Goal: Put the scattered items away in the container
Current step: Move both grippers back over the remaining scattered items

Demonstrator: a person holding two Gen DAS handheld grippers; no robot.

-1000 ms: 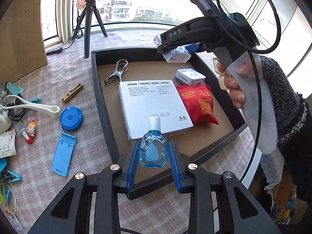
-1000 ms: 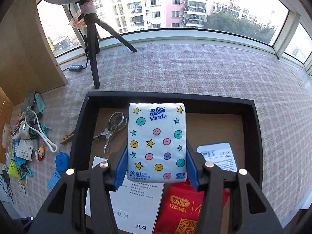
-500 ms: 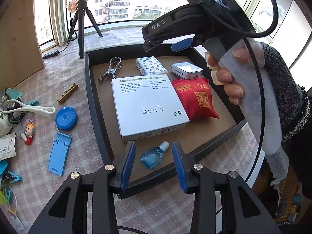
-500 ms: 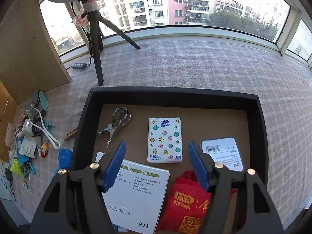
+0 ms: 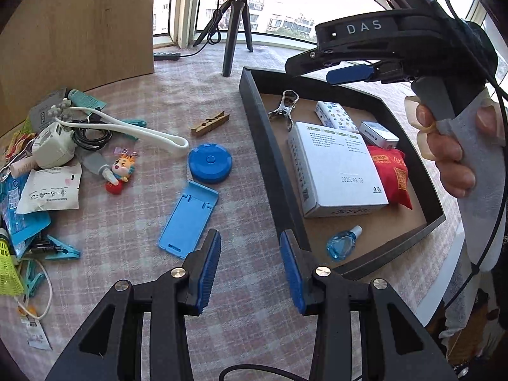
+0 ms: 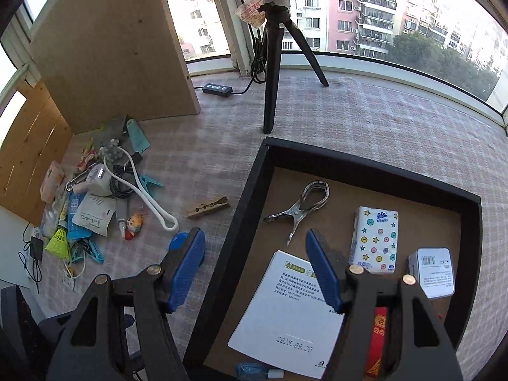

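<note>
The tray (image 5: 273, 146) sits right of centre in the left wrist view and holds six things: one white box (image 5: 336, 168), one red pouch (image 5: 392, 174), one small tin (image 5: 379, 133), one tissue pack (image 5: 335, 116), one metal clip (image 5: 284, 109) and one blue dropper bottle (image 5: 343, 244) lying on its side near the tray's lower corner.

Both tongs stand apart with nothing between them. The left gripper (image 5: 250, 270) hangs at lower centre, over the cloth and the tray's left wall. The right gripper (image 6: 254, 270) straddles that same wall in its own view; in the left wrist view it crosses the upper right, held by a hand (image 5: 451, 155), and covers part of the tray's far wall.

Left of the tray, loose on the checked cloth: one wooden peg (image 5: 210, 123), one blue round lid (image 5: 210, 162), one blue phone stand (image 5: 189, 219), one small doll (image 5: 122, 168), one white loop strap (image 5: 143, 131), one white plug (image 5: 52, 146), one white sachet (image 5: 50, 189), one yellow shuttlecock (image 6: 58, 238), and at least three teal pegs; the rest of the heap at the far left is too tangled to count.

One tripod (image 6: 274, 50) stands beyond the tray at upper centre, one power strip (image 6: 217, 89) lies beside it, and a wooden board (image 6: 108, 47) fills the upper left.
</note>
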